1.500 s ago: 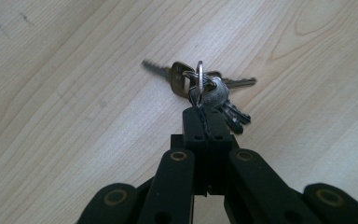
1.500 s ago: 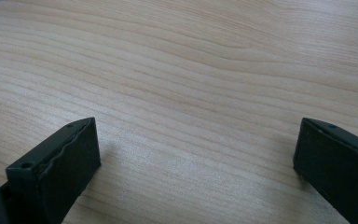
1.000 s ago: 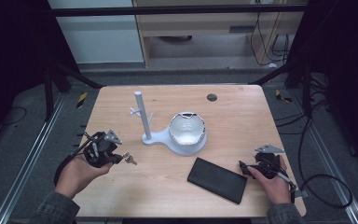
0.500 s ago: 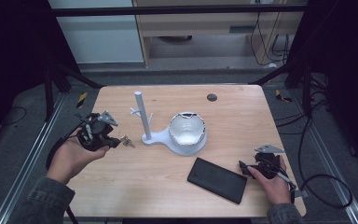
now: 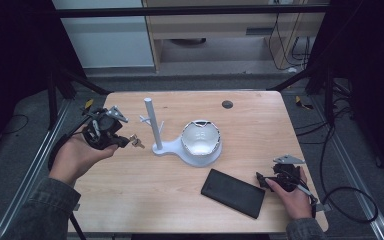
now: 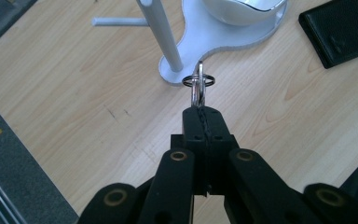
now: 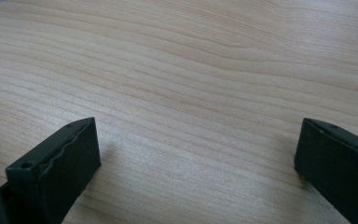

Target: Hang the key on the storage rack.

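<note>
My left gripper [image 5: 126, 141] is shut on a small set of keys [image 5: 137, 142], held above the table left of a white stand [image 5: 172, 148]. In the left gripper view the closed jaws [image 6: 202, 114] pinch a metal key with its ring [image 6: 198, 81] sticking out ahead, pointing at the stand's upright post [image 6: 161, 35]. The post [image 5: 151, 122] has short side pegs, and a white dish [image 5: 201, 140] sits on the stand's base. My right gripper [image 5: 263, 181] rests near the table's front right edge. Its jaws [image 7: 196, 163] stand wide open over bare wood.
A flat black case [image 5: 234, 192] lies just left of the right gripper, also seen as the black case [image 6: 342, 30] beyond the stand. The wooden table [image 5: 260, 130] has a small round hole [image 5: 227, 104] at the back. Dark floor and cables surround it.
The left hand has lifted the gripper with the keys off the table and carried it farther back, still left of the stand. The right hand has stayed put.
</note>
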Action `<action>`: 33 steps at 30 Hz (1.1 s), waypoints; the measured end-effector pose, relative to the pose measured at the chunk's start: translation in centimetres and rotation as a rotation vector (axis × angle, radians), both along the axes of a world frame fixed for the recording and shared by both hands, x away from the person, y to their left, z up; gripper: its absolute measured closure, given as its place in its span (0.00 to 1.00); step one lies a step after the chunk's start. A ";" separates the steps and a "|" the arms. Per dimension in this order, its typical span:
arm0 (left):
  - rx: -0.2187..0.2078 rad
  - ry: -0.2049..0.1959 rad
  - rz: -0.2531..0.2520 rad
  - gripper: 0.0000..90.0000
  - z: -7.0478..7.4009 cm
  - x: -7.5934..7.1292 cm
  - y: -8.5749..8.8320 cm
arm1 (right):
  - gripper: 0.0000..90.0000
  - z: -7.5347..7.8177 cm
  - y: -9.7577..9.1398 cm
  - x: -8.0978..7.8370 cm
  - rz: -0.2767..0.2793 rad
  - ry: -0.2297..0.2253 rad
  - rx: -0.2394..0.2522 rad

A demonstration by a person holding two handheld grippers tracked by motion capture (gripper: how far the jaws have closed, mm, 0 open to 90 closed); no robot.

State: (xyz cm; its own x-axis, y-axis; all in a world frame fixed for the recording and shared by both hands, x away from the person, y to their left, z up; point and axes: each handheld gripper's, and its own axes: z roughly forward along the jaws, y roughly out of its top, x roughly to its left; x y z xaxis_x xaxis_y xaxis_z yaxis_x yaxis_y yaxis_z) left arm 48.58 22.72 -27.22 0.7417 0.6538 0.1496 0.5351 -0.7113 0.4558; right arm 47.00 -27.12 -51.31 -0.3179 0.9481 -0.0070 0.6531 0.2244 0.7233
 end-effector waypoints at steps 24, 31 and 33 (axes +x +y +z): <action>0.021 -0.002 -0.009 1.00 1.0 0.8 -1.4 | 0.00 0.0 0.0 0.0 -0.003 0.002 0.002; 0.025 -0.004 -0.009 1.00 1.2 1.0 -1.7 | 0.00 0.0 0.1 0.0 -0.004 0.002 0.002; 0.028 -0.007 -0.006 1.00 1.3 1.2 -1.8 | 0.00 0.0 0.1 0.0 -0.004 0.002 0.002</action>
